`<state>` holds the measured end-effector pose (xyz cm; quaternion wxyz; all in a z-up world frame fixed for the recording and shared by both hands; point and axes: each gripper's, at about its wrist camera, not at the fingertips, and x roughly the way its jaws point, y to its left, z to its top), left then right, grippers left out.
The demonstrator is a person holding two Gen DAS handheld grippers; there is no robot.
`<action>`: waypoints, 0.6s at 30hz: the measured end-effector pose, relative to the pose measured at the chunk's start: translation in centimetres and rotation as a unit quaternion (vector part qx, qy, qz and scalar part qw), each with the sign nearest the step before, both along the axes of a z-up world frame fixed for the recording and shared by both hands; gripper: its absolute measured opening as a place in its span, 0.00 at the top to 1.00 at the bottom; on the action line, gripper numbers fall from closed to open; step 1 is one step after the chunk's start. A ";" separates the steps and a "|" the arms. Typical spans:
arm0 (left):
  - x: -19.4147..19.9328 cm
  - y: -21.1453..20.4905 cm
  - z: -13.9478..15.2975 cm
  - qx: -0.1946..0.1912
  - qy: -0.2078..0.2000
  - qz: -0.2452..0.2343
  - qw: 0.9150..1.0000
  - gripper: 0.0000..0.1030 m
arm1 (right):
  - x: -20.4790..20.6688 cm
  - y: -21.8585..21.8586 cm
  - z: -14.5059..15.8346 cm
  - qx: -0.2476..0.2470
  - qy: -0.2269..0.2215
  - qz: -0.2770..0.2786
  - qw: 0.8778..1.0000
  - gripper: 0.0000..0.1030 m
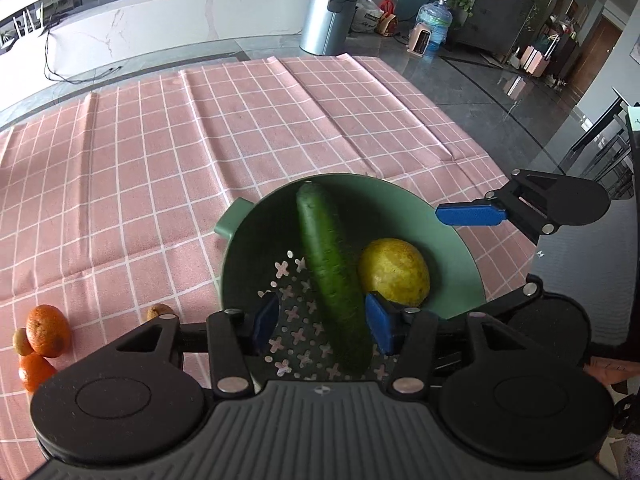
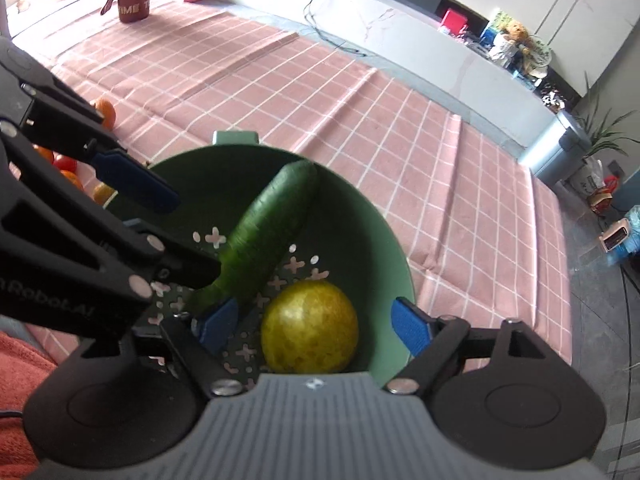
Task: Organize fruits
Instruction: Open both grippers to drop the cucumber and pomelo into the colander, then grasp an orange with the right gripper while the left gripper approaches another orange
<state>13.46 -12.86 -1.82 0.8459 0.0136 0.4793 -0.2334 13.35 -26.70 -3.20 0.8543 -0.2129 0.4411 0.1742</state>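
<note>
Pink checked cloth [image 1: 160, 168]; oranges [image 1: 46, 330] beside colander [image 1: 460, 256].

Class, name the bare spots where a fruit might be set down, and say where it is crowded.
Free: cloth beyond the bowl. Crowded: bowl, with cucumber, yellow fruit and both grippers, left, right; oranges at the cloth's left edge.

Cucumber [image 2: 264, 224] and yellow fruit [image 2: 310, 328] in green colander [image 2: 384, 240]; right gripper [image 2: 312, 324] jaws spread around fruit.
</note>
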 end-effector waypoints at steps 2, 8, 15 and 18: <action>-1.0 1.2 1.2 0.000 -0.021 -0.003 1.000 0.42 | -1.0 0.0 1.2 0.032 -0.014 -0.020 0.999 0.22; -2.8 5.9 3.3 -0.011 -0.045 0.029 0.999 0.42 | -4.3 2.0 3.8 0.143 -0.045 -0.045 0.988 0.26; -3.7 12.4 3.5 -0.039 -0.049 0.088 0.994 0.42 | -6.8 7.1 3.7 0.210 -0.068 -0.060 0.974 0.33; -4.0 14.7 2.9 -0.027 -0.045 0.112 0.992 0.42 | -7.7 8.9 2.8 0.229 -0.066 -0.071 0.969 0.39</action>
